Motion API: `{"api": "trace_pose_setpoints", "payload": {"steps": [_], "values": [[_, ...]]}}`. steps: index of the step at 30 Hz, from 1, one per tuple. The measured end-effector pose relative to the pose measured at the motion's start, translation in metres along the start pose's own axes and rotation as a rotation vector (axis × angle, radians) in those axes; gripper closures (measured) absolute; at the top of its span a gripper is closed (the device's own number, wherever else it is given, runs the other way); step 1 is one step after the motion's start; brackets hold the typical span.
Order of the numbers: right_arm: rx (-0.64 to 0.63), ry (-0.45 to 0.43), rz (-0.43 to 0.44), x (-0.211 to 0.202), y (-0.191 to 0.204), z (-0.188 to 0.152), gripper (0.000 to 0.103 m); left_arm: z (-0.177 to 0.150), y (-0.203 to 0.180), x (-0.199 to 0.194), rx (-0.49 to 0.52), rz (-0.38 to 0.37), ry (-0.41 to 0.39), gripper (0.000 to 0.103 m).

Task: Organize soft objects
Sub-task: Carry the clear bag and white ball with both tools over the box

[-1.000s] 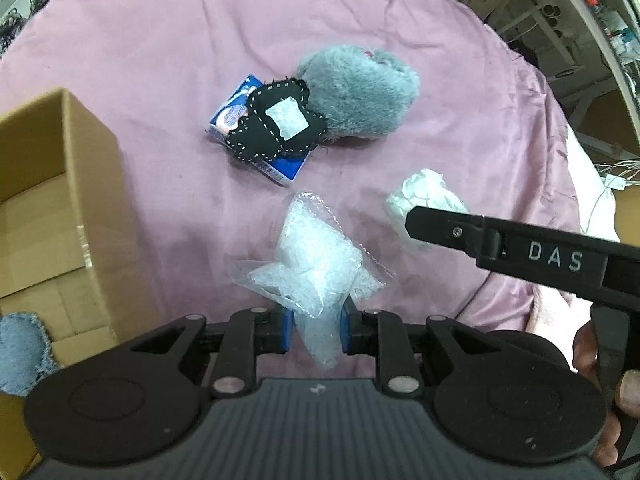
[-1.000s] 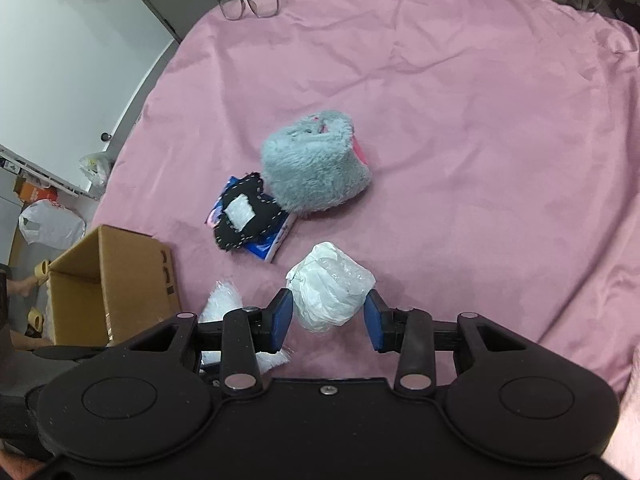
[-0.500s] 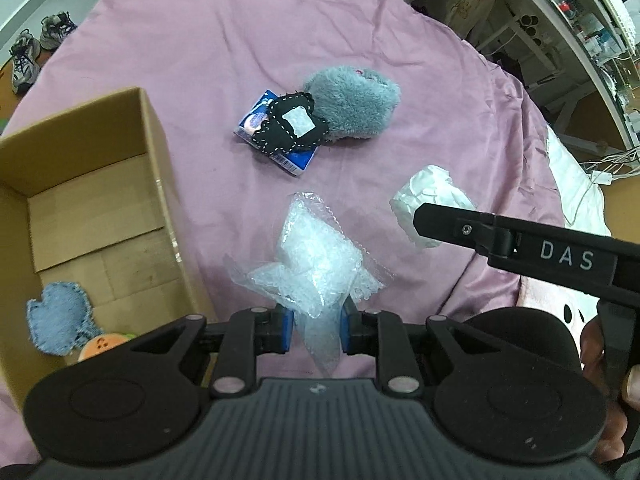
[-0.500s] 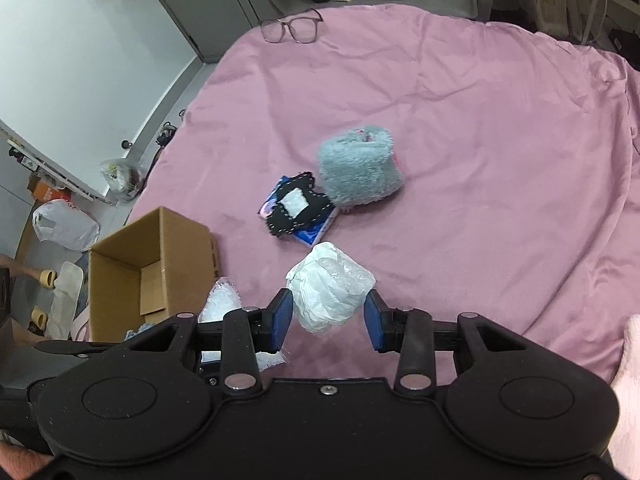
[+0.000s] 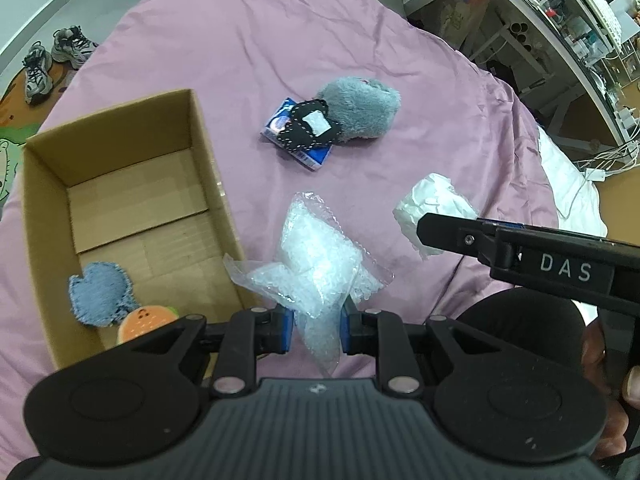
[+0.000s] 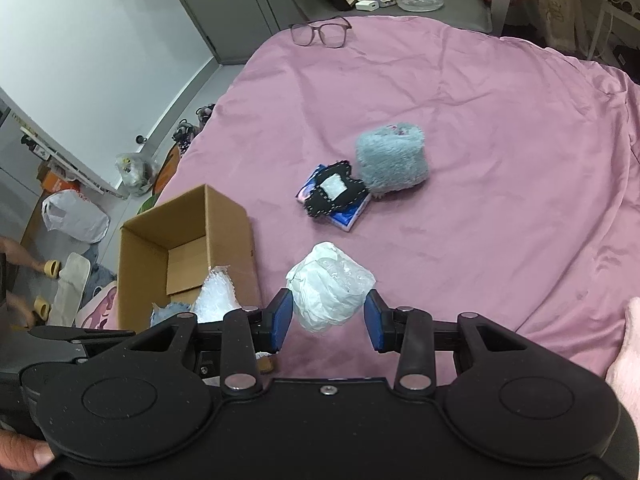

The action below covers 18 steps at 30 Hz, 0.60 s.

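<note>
My left gripper (image 5: 316, 328) is shut on a clear bubble-wrap bag (image 5: 316, 256), held above the pink bedspread beside the open cardboard box (image 5: 208, 152). Inside the box lie a blue denim patch (image 5: 100, 292) and an orange plush (image 5: 144, 318). My right gripper (image 6: 326, 318) is shut on a crumpled white bundle (image 6: 328, 284), also lifted off the bed; the bundle (image 5: 432, 204) shows at the right of the left wrist view. A grey fluffy pouch (image 6: 390, 158), a black stitched patch (image 6: 334, 194) and a blue packet (image 6: 348, 216) lie together further out on the bed.
Glasses (image 6: 320, 32) rest at the far edge of the pink bedspread (image 6: 500, 160). The box (image 6: 184, 236) stands at the bed's left edge. Shoes (image 5: 48, 60) and bags (image 6: 74, 216) are on the floor; shelves (image 5: 560, 20) at the right.
Both grippers have risen and pulled back with their loads still held. The box has come fully into view in the left wrist view, showing the denim patch and orange plush inside.
</note>
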State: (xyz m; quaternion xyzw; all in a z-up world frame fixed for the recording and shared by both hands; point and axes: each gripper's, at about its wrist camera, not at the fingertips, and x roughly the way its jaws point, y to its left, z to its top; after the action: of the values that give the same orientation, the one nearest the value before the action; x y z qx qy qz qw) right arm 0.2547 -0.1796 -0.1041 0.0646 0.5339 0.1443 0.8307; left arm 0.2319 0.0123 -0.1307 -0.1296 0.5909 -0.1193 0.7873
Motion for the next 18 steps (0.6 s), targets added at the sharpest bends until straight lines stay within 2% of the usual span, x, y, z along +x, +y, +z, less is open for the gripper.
{"api": "trace_pose_setpoints", "payload": {"steps": [18], "values": [[-0.067,0.003,0.039,0.000,0.052,-0.008,0.065,-0.004,0.054,-0.038,-0.054,0.065,-0.067,0.082]]}}
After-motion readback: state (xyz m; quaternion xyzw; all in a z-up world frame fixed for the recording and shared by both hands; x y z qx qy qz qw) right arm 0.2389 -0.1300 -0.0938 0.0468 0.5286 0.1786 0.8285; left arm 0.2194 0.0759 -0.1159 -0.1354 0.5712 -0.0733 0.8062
